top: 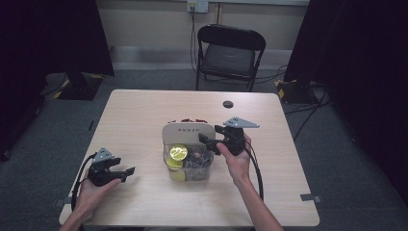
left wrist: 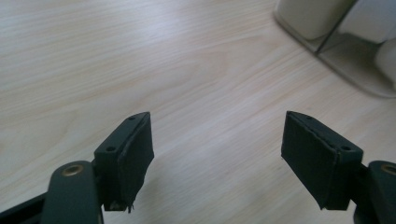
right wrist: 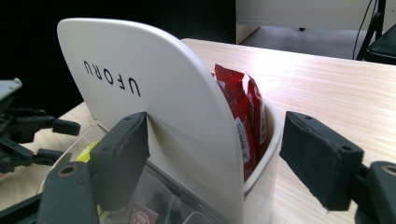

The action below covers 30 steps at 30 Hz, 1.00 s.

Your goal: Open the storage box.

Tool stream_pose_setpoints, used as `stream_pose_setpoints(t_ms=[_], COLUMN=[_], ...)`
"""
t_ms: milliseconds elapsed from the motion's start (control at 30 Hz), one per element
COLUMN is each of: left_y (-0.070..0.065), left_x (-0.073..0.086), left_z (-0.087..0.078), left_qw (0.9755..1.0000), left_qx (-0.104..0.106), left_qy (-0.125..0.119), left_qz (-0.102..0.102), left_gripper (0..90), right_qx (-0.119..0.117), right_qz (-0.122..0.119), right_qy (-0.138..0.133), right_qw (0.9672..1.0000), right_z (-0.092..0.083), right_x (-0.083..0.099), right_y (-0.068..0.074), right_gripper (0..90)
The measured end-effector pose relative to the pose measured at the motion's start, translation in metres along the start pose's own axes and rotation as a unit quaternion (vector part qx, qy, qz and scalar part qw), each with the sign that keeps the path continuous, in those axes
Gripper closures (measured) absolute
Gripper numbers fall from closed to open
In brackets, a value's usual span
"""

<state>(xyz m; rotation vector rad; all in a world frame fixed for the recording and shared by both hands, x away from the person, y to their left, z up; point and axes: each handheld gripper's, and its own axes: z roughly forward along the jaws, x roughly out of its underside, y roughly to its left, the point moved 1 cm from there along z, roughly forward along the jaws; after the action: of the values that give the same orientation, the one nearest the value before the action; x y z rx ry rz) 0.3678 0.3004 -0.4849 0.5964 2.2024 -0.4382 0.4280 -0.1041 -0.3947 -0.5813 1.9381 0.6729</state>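
Right gripper (right wrist: 212, 154) sat mid-frame, jaws apart around the white lid (right wrist: 154, 93) of the snack box (top: 188, 154), not squeezing yet. Left gripper (top: 126, 174), lower left, was open and empty. Nothing looked moved yet.

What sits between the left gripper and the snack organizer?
Bare wooden tabletop separates the left gripper from the snack organizer, seen in the high view.

Left gripper (top: 129, 172) and right gripper (top: 206, 139) both part-open, level
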Motion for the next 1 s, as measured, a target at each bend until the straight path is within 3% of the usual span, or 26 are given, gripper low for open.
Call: stream_pose_setpoints(t_ms=[33, 100, 133, 300, 400, 633, 867, 933, 1000], left_y=[-0.002, -0.007, -0.012, -0.020, -0.027, -0.036, -0.048, -0.049, -0.053], left_x=[-0.002, -0.005, -0.009, -0.017, -0.027, -0.044, -0.064, -0.068, -0.072], left_z=[-0.001, -0.002, -0.004, -0.007, -0.007, -0.011, -0.012, -0.013, -0.012], left_qw=[0.9997, 0.9997, 0.9995, 0.9989, 0.9986, 0.9972, 0.9945, 0.9918, 0.9924], left_qx=[0.021, 0.019, 0.028, 0.037, 0.027, 0.034, 0.066, 0.098, 0.083], left_qy=[-0.006, -0.012, -0.017, -0.026, -0.031, -0.039, -0.060, -0.073, -0.069], left_qz=[-0.014, -0.002, -0.002, 0.012, 0.034, 0.053, 0.054, 0.037, 0.059], left_gripper=[25.0, 24.5, 24.5, 25.0, 26.6, 29.1, 31.9, 33.7, 32.6], right_qx=[0.001, 0.000, -0.001, -0.004, -0.005, -0.013, -0.018, -0.017, -0.016], right_qz=[-0.002, -0.002, 0.000, -0.003, -0.006, -0.006, -0.007, -0.008, -0.011], right_qy=[0.001, 0.001, 0.000, 0.000, -0.004, -0.001, 0.003, 0.004, 0.006], right_qw=[1.0000, 1.0000, 1.0000, 1.0000, 1.0000, 0.9999, 0.9998, 0.9998, 0.9998], right_z=[0.000, 0.000, 0.001, 0.003, 0.002, 0.003, 0.005, 0.005, 0.005], right_x=[0.000, 0.000, 0.000, 0.000, -0.001, -0.001, -0.002, -0.002, -0.002], right_y=[0.000, -0.001, -0.002, -0.001, 0.000, 0.001, 0.002, 0.003, 0.003], right_gripper=[22.2, 21.2, 20.1, 20.5, 21.8, 24.3, 25.8, 26.0, 26.1])
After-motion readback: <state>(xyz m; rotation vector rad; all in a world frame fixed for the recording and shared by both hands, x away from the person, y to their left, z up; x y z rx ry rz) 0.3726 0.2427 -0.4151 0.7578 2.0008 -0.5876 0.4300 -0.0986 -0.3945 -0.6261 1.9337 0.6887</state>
